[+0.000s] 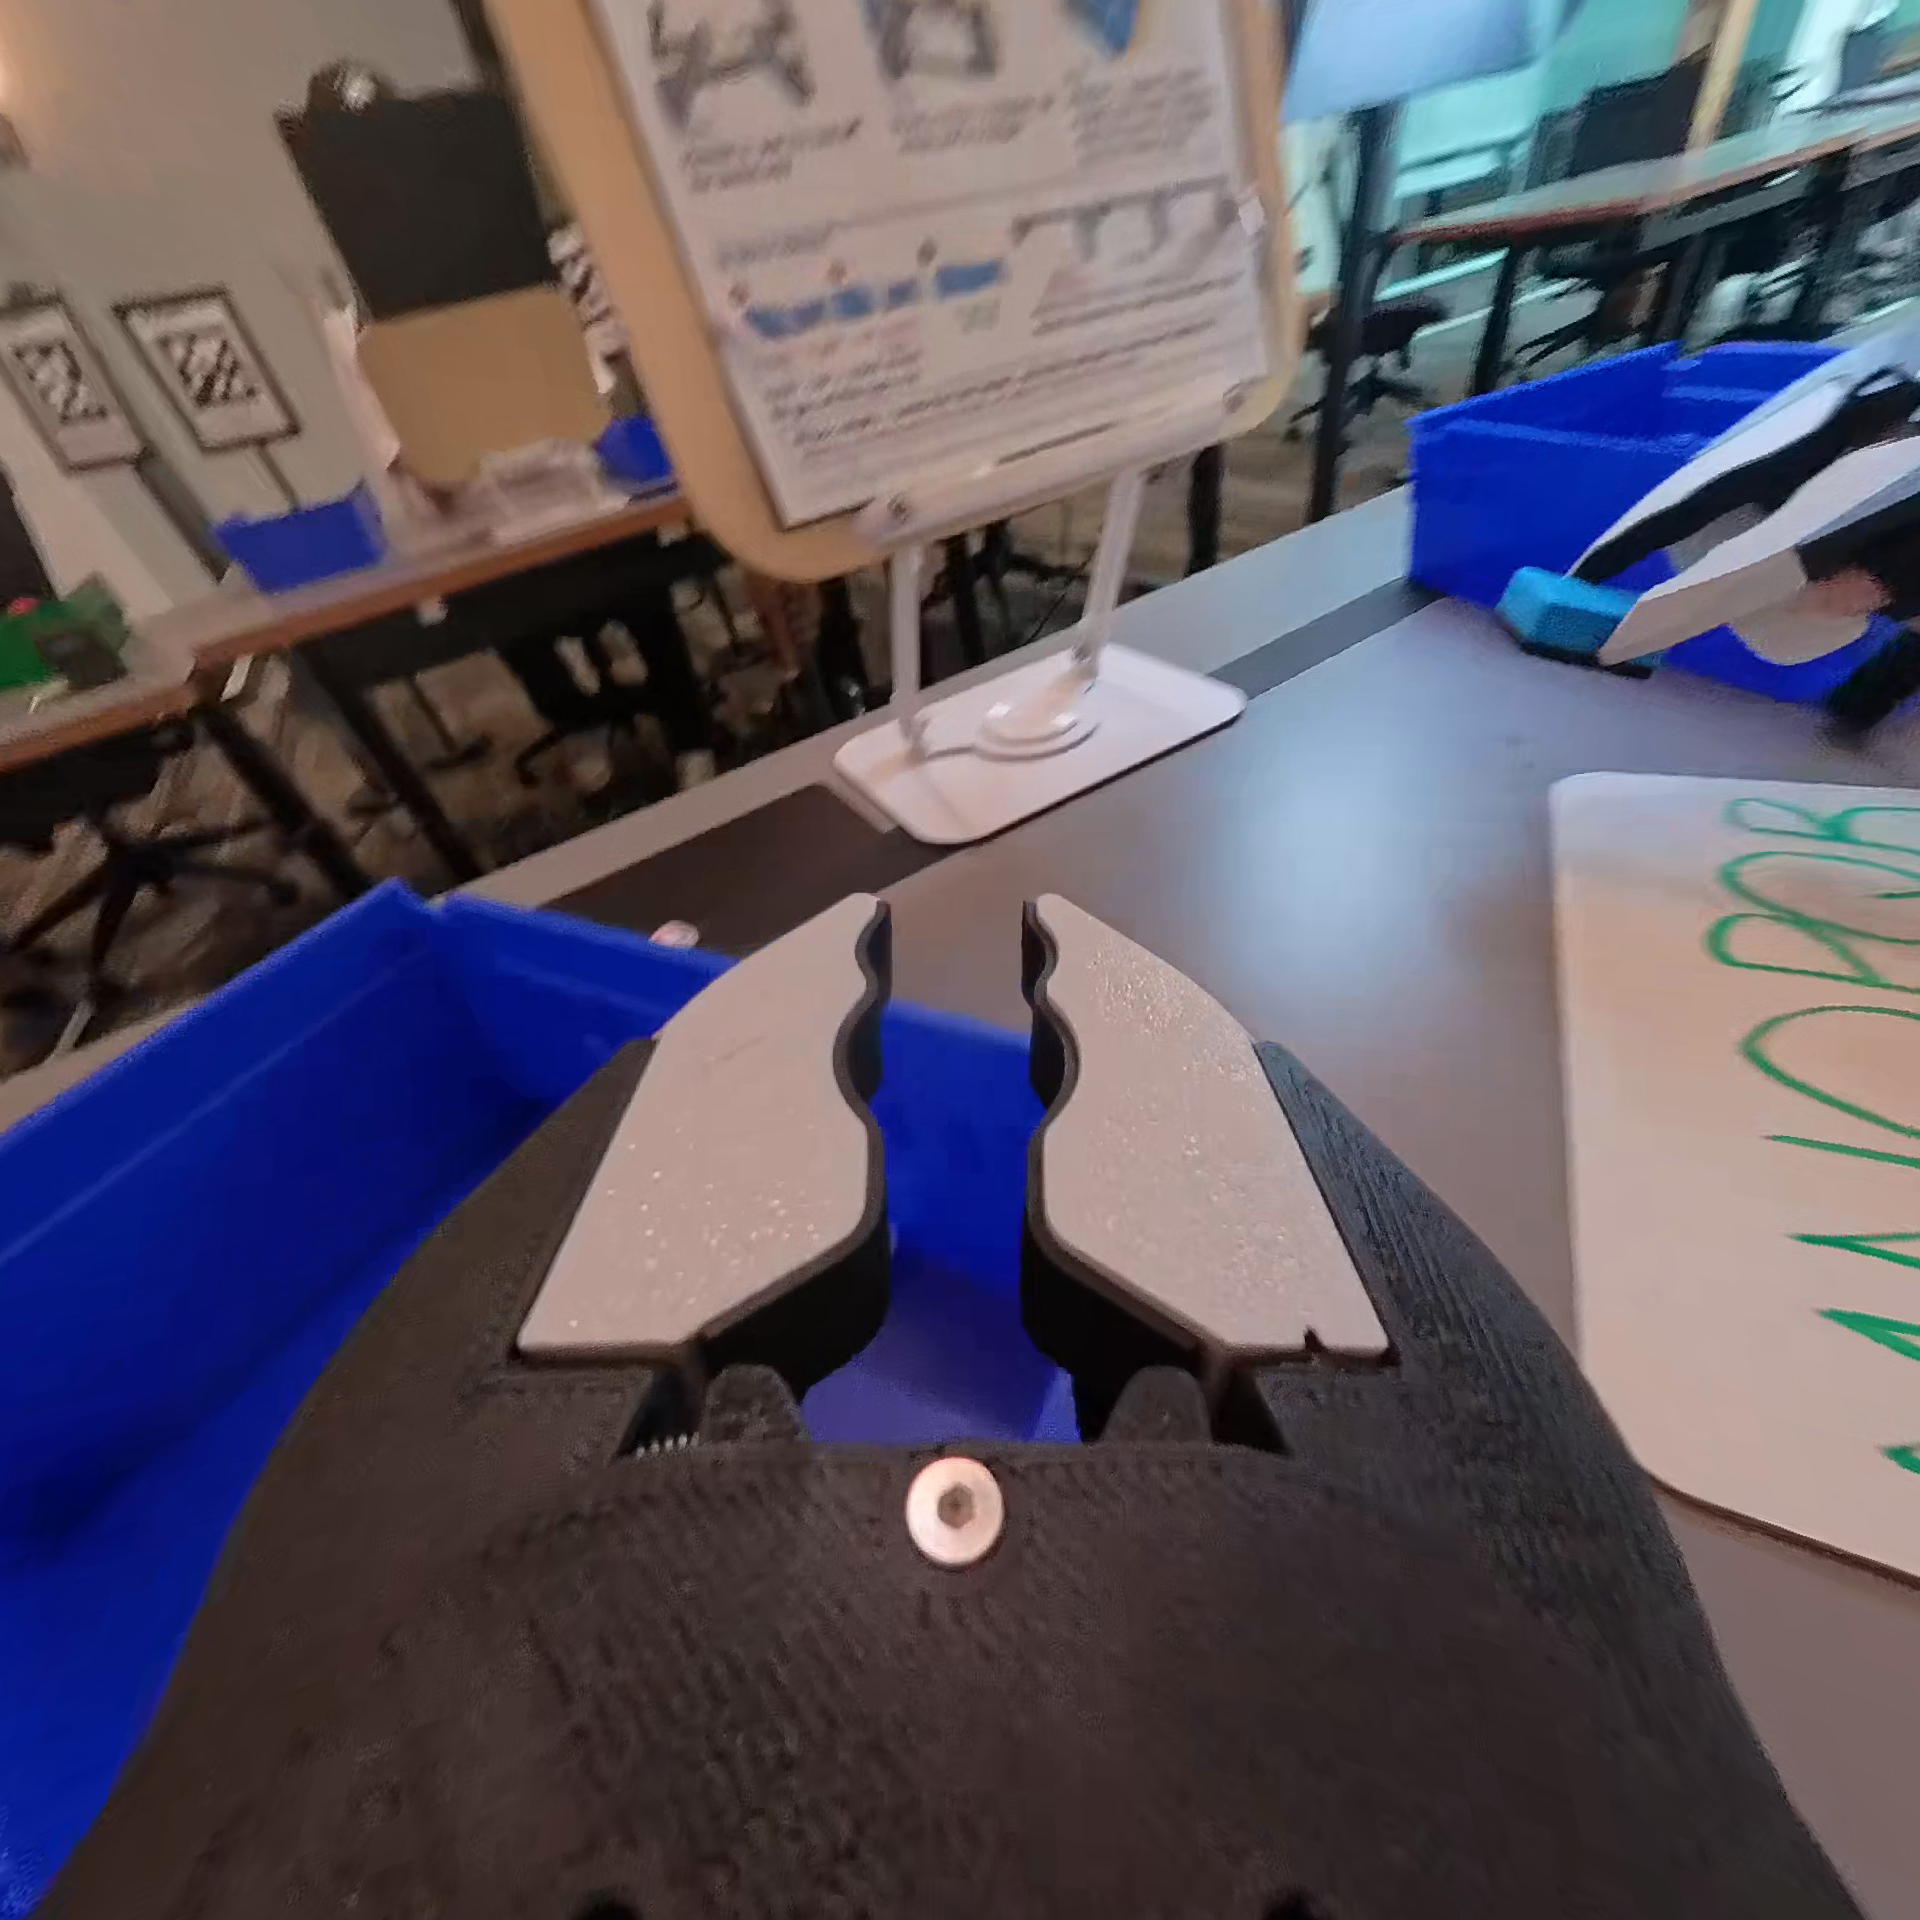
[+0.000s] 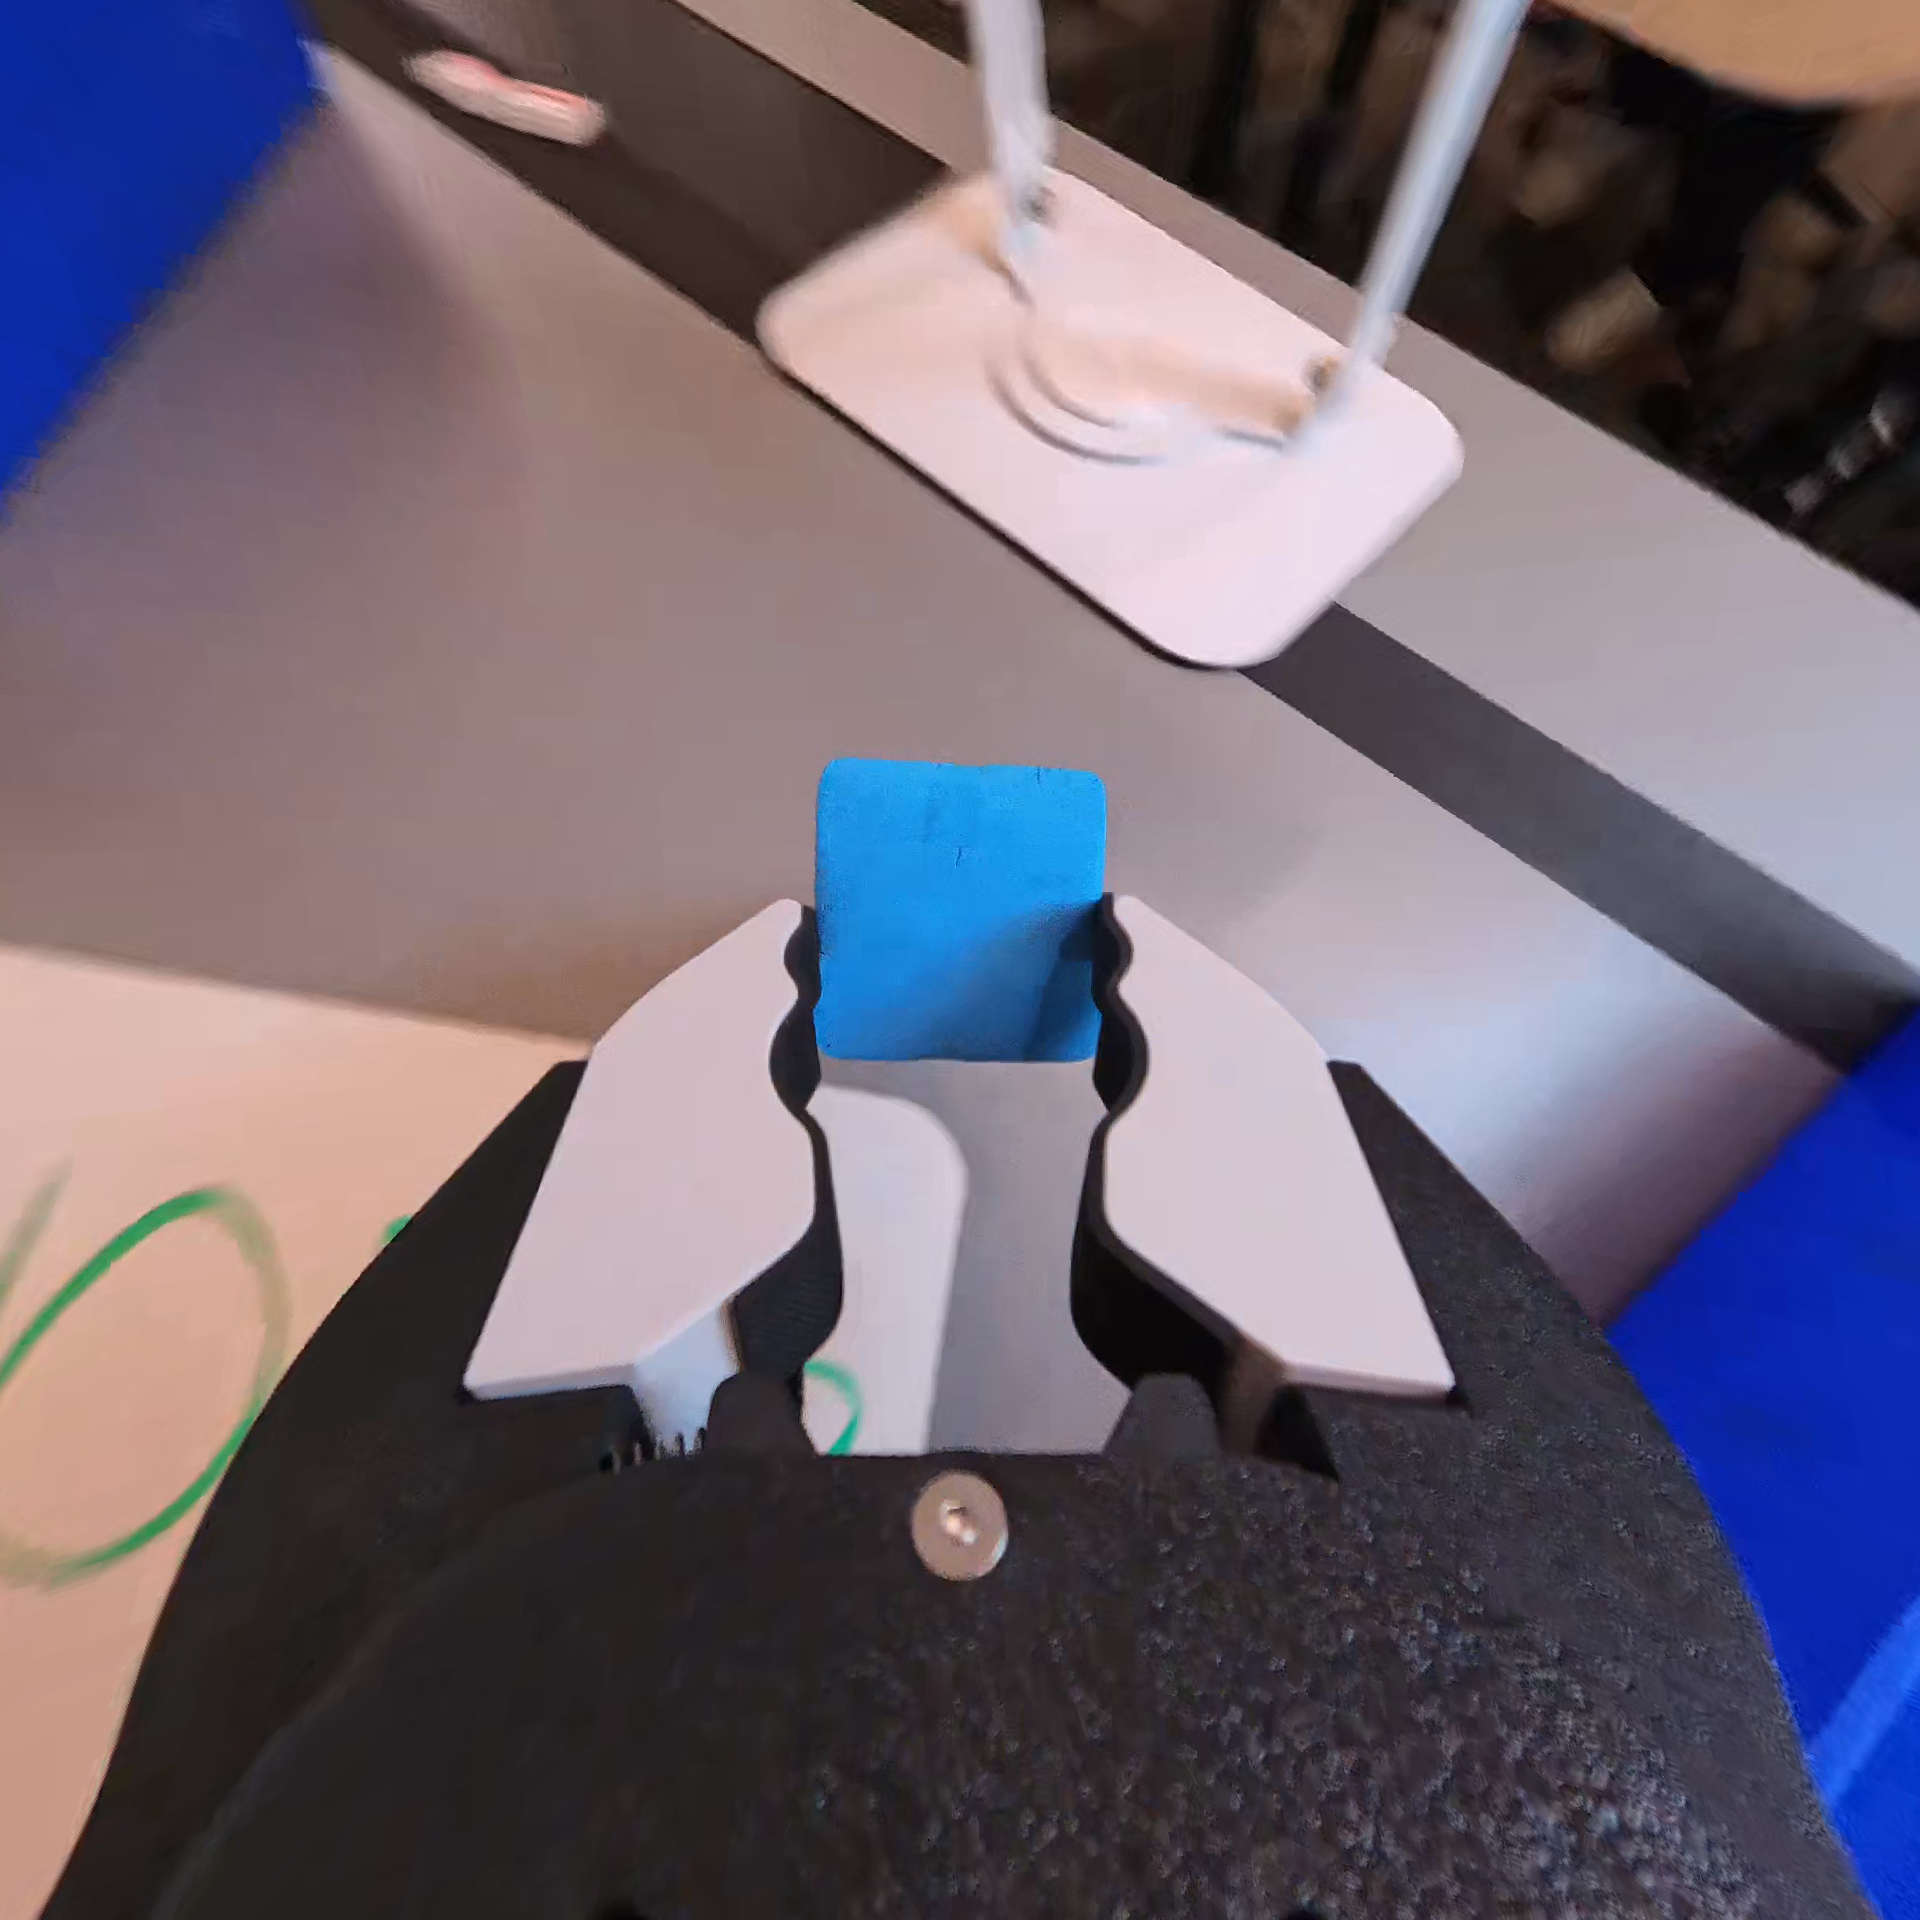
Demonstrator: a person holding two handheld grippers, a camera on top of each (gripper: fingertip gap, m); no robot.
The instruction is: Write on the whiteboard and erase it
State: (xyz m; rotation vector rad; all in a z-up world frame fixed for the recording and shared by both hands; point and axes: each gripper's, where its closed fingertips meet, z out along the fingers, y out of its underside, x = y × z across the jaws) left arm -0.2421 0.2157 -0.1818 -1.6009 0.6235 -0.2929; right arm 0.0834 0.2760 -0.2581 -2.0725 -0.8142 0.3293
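Note:
A white whiteboard [image 1: 1704,1164] with green writing lies flat on the grey table at the right of the left wrist view; its corner also shows in the right wrist view [image 2: 208,1091]. My right gripper [image 2: 956,914] is shut on a blue eraser block [image 2: 956,894] and holds it above the table, just beyond the board's far corner. The same gripper and eraser [image 1: 1558,613] show far right in the left wrist view. My left gripper [image 1: 956,914] is open and empty, above a blue bin [image 1: 260,1143].
A white stand base [image 1: 1039,738] holding an upright printed board [image 1: 956,239] sits at the table's far edge; it shows in the right wrist view too [image 2: 1122,416]. A second blue bin [image 1: 1558,468] stands at the far right. Desks and chairs lie beyond. My hands' fingertips stand some 35 cm from each other.

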